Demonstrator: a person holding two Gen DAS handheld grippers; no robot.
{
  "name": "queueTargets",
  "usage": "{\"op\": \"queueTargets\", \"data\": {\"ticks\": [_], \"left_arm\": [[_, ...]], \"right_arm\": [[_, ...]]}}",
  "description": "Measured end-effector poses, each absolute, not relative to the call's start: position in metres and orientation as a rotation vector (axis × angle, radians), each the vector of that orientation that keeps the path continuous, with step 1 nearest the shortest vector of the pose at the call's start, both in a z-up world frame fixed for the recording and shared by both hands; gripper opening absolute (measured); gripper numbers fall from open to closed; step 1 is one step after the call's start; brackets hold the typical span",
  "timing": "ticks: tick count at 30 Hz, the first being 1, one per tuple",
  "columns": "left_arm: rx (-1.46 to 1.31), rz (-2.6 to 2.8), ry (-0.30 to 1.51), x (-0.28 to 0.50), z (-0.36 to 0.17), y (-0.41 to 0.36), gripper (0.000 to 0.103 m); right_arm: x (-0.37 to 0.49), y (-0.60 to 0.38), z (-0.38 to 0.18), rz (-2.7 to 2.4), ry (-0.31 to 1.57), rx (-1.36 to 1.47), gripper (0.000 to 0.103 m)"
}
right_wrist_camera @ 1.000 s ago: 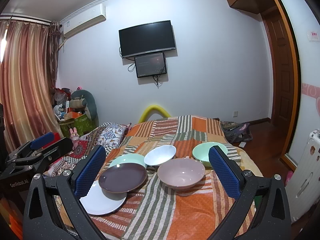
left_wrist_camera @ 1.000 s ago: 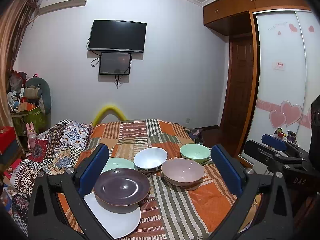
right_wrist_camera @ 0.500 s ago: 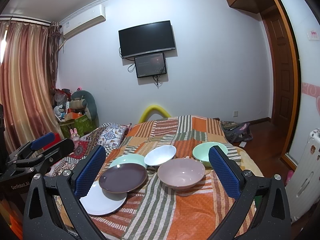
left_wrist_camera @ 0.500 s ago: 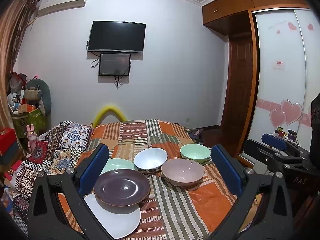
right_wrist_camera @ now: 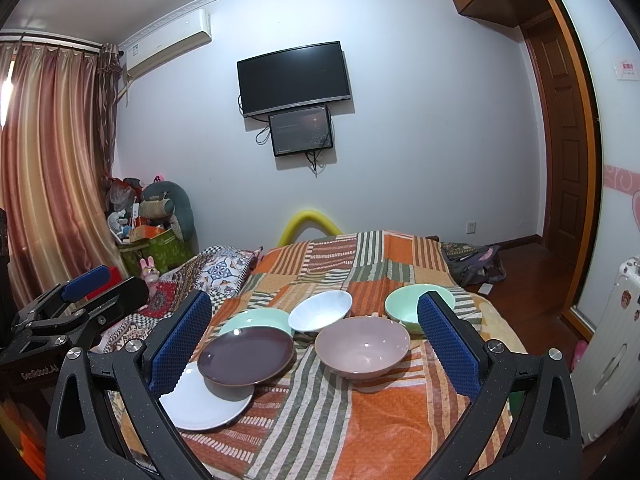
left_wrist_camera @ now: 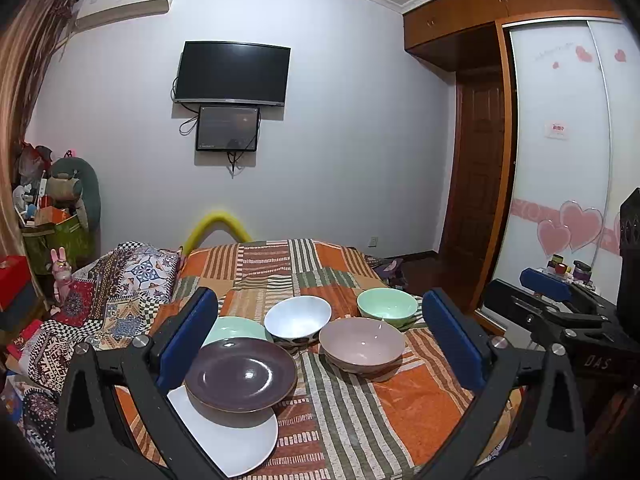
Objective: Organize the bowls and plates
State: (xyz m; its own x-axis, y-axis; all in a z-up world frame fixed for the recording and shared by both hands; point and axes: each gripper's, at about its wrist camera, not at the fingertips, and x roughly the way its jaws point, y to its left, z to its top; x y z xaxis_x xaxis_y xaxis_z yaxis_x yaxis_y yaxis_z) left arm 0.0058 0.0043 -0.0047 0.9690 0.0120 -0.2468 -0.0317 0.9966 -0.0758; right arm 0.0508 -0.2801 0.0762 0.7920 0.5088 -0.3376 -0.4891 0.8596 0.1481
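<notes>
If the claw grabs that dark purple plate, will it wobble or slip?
Probably a bit of both. The dark purple plate lies partly on the white plate and overlaps the green plate, so it likely rocks when nudged. Its glossy shine suggests a slick, hard glaze, likely breakable, though the bedspread below looks soft.

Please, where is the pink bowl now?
In both views the pink bowl sits mid-bed on the striped blanket, nearest the cameras, right of the brown plate, before the white bowl.
</notes>
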Motion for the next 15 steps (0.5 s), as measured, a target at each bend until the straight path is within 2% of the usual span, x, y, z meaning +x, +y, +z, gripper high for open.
{"op": "queueTargets", "data": {"ticks": [15], "left_arm": [[-0.077,0.019,0.247,0.0046,-0.0039,0.0025,0.103]], "right_arm": [[0.0505,-0.2801,0.0773,0.539,0.38,0.055,0.103]]}}
